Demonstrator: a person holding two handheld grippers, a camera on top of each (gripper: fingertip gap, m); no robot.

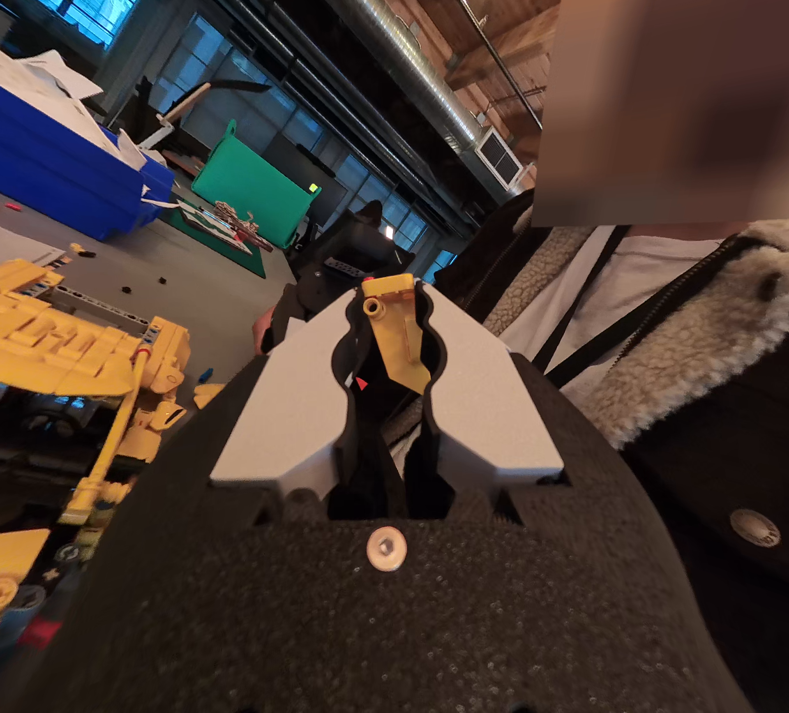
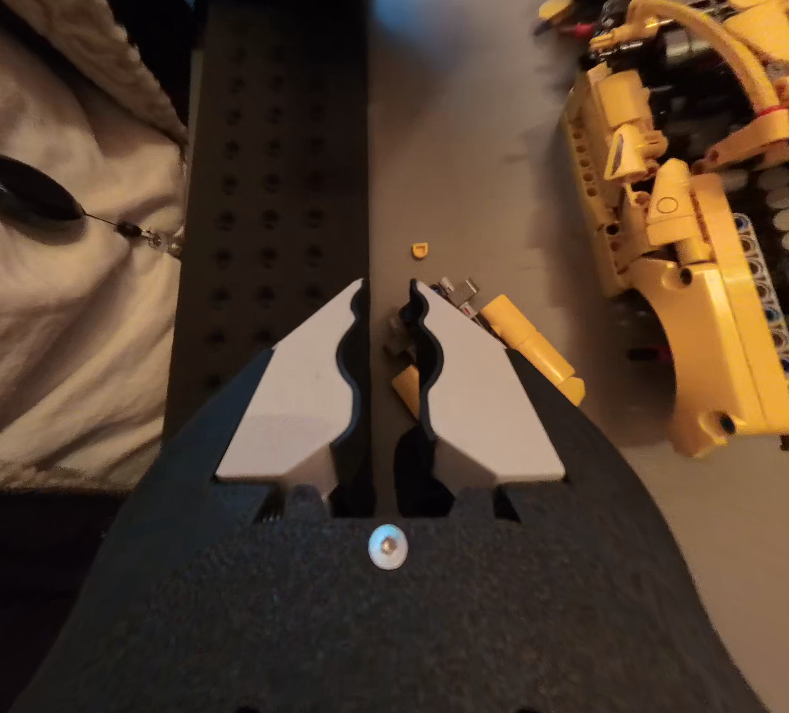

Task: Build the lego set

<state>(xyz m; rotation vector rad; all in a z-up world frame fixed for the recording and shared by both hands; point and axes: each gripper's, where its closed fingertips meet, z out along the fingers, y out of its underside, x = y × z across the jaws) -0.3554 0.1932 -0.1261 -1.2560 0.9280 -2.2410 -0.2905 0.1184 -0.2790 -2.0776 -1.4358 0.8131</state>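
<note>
**Left holds a yellow panel piece aloft; right is empty over loose parts**

Landmark: the yellow model (image 2: 666,223), a big part-built Technic-style vehicle on the grey table (image 2: 461,94).

- Left gripper (image 1: 386,299): jaws narrow, clamped on a yellow panel piece (image 1: 399,334), lifted off the table and aimed toward the person's jacket (image 1: 683,372). In the left wrist view the model (image 1: 85,351) sits well to the left of the held piece.
- Right gripper (image 2: 386,291): jaws part open, nothing between them, hovering over the table just left of the model. Loose parts under its right finger: a yellow cylinder part (image 2: 529,342), small grey bits (image 2: 461,291), and a tiny yellow tile (image 2: 420,250) a little beyond the tips.

Handling, my read:
- Panel piece is light, rigid, smooth plastic. It's gripped near its upper end with the pointed end hanging free, so it can pivot or slip when pushed. Better to pinch across the flat faces near the pin hole.
- Model looks heavy-ish but fragile at the joints. The thin yellow hose (image 2: 704,48) is flexible, so don't grab it. Brace on the beam frame when pressing parts in.

Can't make out:
- Right view is motion-blurred and the model is cut off at the frame edge.
- Right finger covers most of the loose pile; another yellow piece is half hidden.
- The mating side of the held piece isn't visible.
</note>
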